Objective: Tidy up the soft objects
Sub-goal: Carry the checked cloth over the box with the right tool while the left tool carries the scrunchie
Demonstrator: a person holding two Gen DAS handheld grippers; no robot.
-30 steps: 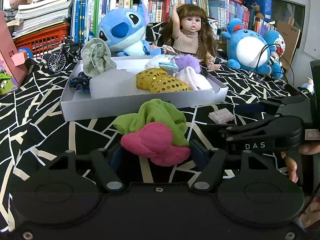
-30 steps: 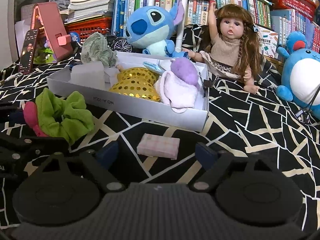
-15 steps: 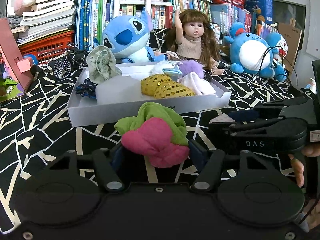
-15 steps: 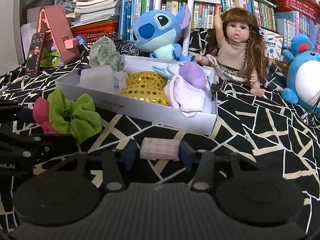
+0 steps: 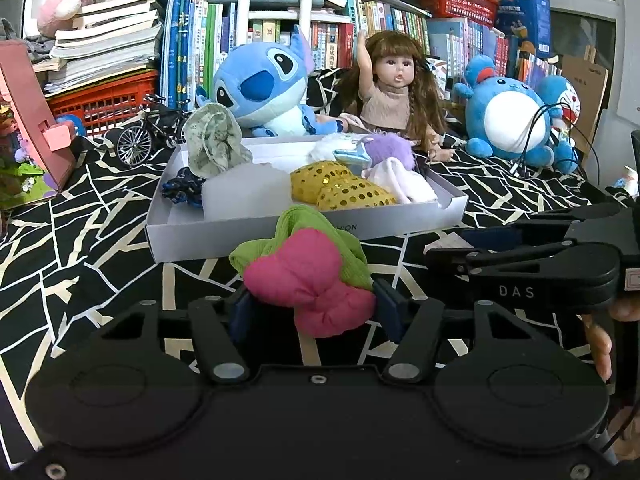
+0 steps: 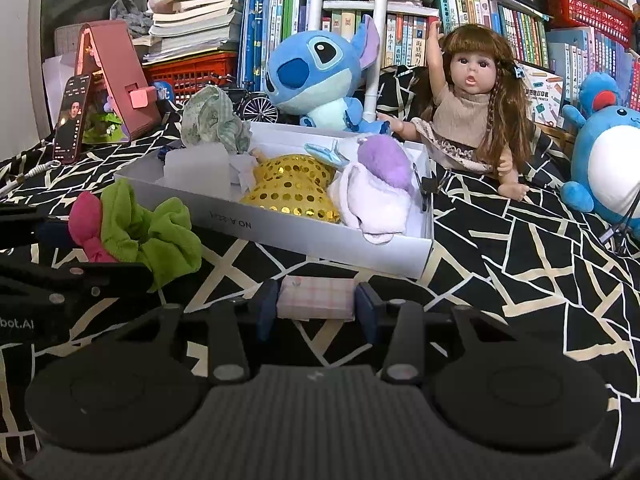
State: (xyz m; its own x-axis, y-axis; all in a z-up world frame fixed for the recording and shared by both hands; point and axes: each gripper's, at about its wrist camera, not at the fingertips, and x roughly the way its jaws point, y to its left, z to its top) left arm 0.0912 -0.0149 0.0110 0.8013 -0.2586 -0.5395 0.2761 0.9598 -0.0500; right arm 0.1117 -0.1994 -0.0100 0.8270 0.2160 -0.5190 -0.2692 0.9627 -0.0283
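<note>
My left gripper [image 5: 310,312] is shut on a pink scrunchie [image 5: 310,284] joined with a green scrunchie [image 5: 312,226], held just in front of the white box [image 5: 248,236]. The pair also shows in the right wrist view [image 6: 140,228]. My right gripper [image 6: 316,312] is shut on a small pink checked pad [image 6: 316,298], low over the black patterned cloth. The white box [image 6: 304,236] holds a gold sequin piece [image 6: 292,188], a lilac cloth [image 6: 376,200], a purple pompom [image 6: 384,158], a pale block and a floral scrunchie [image 6: 208,120].
Behind the box sit a blue Stitch plush [image 5: 260,88], a doll [image 5: 394,96] and a blue round plush [image 5: 508,120]. A toy bicycle [image 5: 148,132], a pink stand with a phone [image 6: 72,120], red baskets and bookshelves line the back.
My right gripper moved forward and closed on the pink checked pad. My left gripper lifted the pink and green scrunchies slightly toward the box.
</note>
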